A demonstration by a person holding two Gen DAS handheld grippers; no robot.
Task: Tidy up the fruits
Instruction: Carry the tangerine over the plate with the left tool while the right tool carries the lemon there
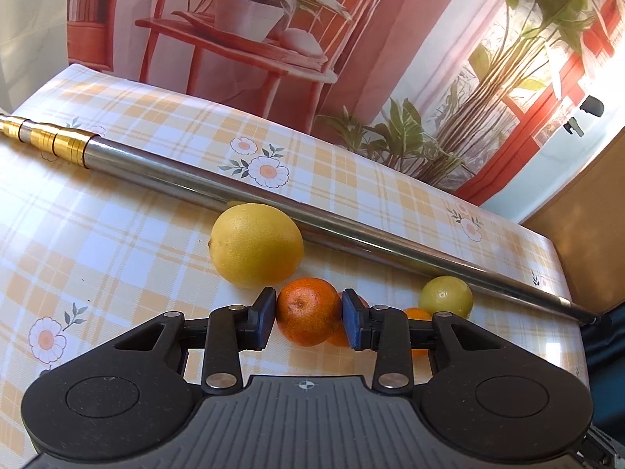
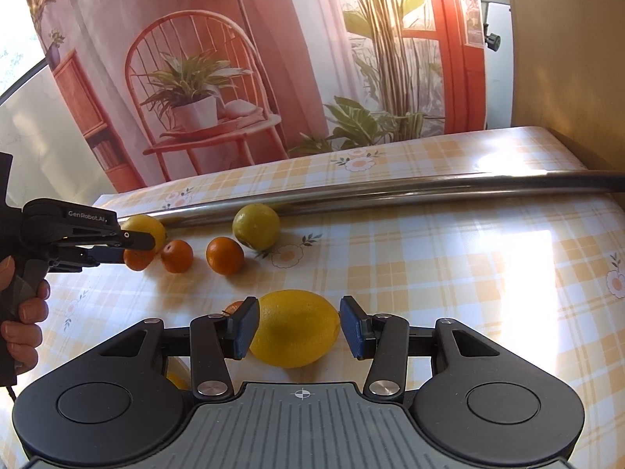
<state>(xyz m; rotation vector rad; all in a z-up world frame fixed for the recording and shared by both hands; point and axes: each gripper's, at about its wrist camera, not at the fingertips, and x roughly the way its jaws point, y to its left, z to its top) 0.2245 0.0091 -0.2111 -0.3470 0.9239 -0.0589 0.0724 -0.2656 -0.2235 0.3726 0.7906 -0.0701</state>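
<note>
Left tool (image 1: 308, 318) over checked tablecloth (image 1: 117, 242)

Sunlight enters from my right; glare washes the tablecloth (image 2: 519, 258) beyond my right fingers. Edges bow; focus is sharp.

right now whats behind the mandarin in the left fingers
Behind the mandarin sits a large lemon, then the metal pole. Another orange fruit peeks out from behind it, mostly covered.

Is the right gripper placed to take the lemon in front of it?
Probably yes: the right gripper has its jaws open on either side of the lemon, with nothing between them.
</note>
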